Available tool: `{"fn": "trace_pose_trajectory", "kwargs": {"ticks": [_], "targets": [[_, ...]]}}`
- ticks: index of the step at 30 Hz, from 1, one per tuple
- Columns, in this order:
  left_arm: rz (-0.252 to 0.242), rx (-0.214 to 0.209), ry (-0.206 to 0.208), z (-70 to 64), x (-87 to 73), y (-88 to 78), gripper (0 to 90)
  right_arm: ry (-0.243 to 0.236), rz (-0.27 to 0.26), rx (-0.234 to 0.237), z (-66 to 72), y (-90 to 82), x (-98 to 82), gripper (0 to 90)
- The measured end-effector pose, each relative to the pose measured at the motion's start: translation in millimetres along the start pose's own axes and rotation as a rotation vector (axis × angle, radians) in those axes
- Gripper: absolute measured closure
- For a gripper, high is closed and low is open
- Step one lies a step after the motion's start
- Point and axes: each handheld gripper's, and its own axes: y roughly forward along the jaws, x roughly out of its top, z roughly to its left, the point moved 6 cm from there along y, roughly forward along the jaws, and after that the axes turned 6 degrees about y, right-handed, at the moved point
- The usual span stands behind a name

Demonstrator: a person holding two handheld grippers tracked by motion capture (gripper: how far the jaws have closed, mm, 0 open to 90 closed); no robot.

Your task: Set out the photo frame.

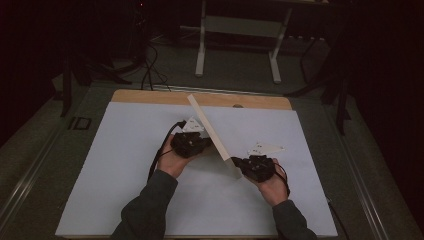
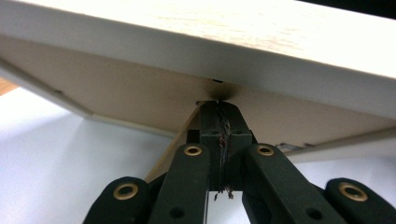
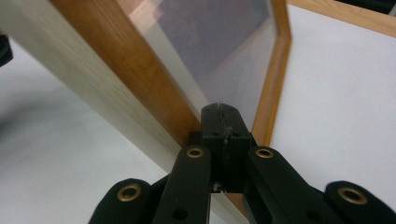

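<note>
Two grippers hold a frame [image 1: 212, 131] tilted above the white table [image 1: 125, 165]: left gripper [image 1: 202, 142] and right gripper [image 1: 237, 162] both clenched on it.

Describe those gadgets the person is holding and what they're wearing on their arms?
Each hand holds a chunky black device: the left claw and the right claw. Each carries a pale grey three-cornered plate with small dark markings, and a black cable trails off. Up close, the black jaws have brass-coloured rivets. The sleeves are dark grey.

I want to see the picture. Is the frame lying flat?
No, the picture frame is tipped on edge, propped between both grippers.
</note>
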Motion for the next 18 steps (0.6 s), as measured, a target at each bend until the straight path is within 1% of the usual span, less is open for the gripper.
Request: {"fn": "trace_pose_trajectory", "kwargs": {"ticks": [4, 8, 12, 16, 18], "targets": [[0.003, -0.005, -0.006, 2.6, -1.2, -0.7, 90.0, -0.012, 0.004, 0.007, 5.1, 2.2, 0.0, 90.0], [0.011, 0.005, 0.002, 2.4, -1.6, -1.6, 90.0, -0.021, 0.007, 0.012, 9.3, 3.2, 0.1, 90.0], [0.022, 0.003, 0.008, 0.3, -2.1, -2.3, 90.0, -0.030, 0.008, 0.019, 11.5, 2.1, 0.8, 90.0], [0.019, -0.013, 0.006, -3.5, -3.3, -4.1, 90.0, -0.038, 0.006, 0.041, 14.6, -0.7, 3.1, 90.0], [0.013, -0.022, 0.003, -6.1, -4.0, -5.7, 90.0, -0.051, 0.002, 0.051, 16.5, -2.4, 4.6, 90.0]]}}
